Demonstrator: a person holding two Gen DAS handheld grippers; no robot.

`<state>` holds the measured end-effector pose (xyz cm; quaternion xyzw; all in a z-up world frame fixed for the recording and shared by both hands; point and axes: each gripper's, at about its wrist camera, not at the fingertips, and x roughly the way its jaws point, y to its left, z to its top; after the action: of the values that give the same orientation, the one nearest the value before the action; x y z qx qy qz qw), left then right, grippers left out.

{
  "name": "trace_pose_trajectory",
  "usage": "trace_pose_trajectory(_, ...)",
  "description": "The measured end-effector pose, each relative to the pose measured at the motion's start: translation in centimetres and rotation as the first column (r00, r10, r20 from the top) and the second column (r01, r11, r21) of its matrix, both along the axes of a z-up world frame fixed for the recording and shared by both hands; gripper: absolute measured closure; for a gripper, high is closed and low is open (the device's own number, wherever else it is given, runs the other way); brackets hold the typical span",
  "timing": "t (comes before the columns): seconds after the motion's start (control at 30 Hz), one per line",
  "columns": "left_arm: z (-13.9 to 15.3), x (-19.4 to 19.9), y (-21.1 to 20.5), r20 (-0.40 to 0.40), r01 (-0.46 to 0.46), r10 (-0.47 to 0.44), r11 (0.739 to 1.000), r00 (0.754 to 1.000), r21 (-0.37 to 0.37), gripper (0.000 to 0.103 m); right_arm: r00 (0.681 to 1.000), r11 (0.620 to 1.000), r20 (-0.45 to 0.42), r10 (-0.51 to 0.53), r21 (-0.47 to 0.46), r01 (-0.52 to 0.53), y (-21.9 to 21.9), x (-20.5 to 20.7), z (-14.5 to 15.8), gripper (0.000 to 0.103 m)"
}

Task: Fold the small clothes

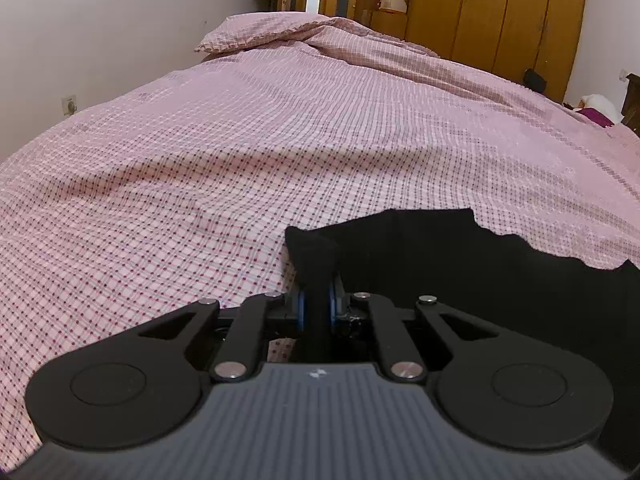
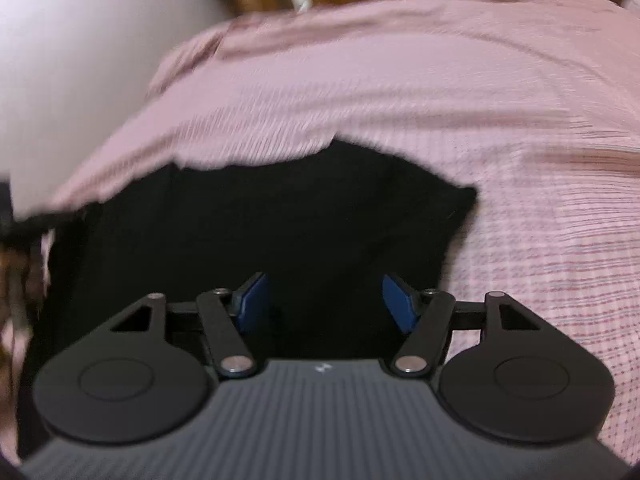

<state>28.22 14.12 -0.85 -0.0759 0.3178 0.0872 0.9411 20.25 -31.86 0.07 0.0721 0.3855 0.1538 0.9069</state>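
A small black garment [image 1: 460, 264] lies on the pink checked bedspread [image 1: 280, 140]. My left gripper [image 1: 318, 300] is shut on the garment's left corner, and a fold of black cloth sticks up between the blue pads. In the right wrist view the same black garment [image 2: 280, 220] spreads out in front of my right gripper [image 2: 326, 300], which is open, its blue pads [image 2: 252, 300] wide apart over the cloth. This view is blurred by motion.
The bed fills both views, with a pillow [image 1: 256, 32] at its far end. A white wall [image 1: 80, 40] runs along the left side. Wooden wardrobes [image 1: 500, 12] stand beyond the bed at the right.
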Motion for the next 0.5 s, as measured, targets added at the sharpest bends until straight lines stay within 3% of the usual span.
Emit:
trace_pose_trajectory(0.03,-0.1,0.0,-0.1,0.001,-0.001,0.001,1.000,1.000,0.005,0.092,1.000,0.999,-0.021,0.023,-0.035,-0.024,0.7,0.1,-0.4,0.043)
trace_pose_trajectory(0.07,-0.1,-0.1,-0.1,0.003,-0.002,0.002,1.000,1.000,0.012,0.092,0.999,0.997,-0.031,0.038,-0.061,-0.040,1.2,0.0,-0.9,0.054)
trace_pose_trajectory(0.1,-0.2,-0.1,-0.2,0.006,-0.006,0.006,1.000,1.000,0.019,0.092,0.998,0.995,-0.038,0.057,-0.075,-0.060,1.7,-0.1,-1.2,0.075)
trace_pose_trajectory(0.17,-0.2,-0.2,-0.3,0.011,-0.014,0.014,1.000,1.000,0.026,0.092,0.994,0.993,-0.040,0.098,-0.061,-0.100,2.4,-0.5,-1.2,0.095)
trace_pose_trajectory(0.37,-0.3,-0.6,0.0,0.051,-0.087,0.088,0.996,0.995,-0.023,0.092,0.987,0.991,0.148,0.068,-0.125,-0.049,3.0,-2.7,3.6,0.097)
trace_pose_trajectory(0.5,-1.0,-0.5,-0.3,0.069,-0.132,0.134,0.991,0.989,-0.031,0.092,0.981,0.977,0.188,0.040,-0.212,0.000,2.9,-1.4,4.6,0.097)
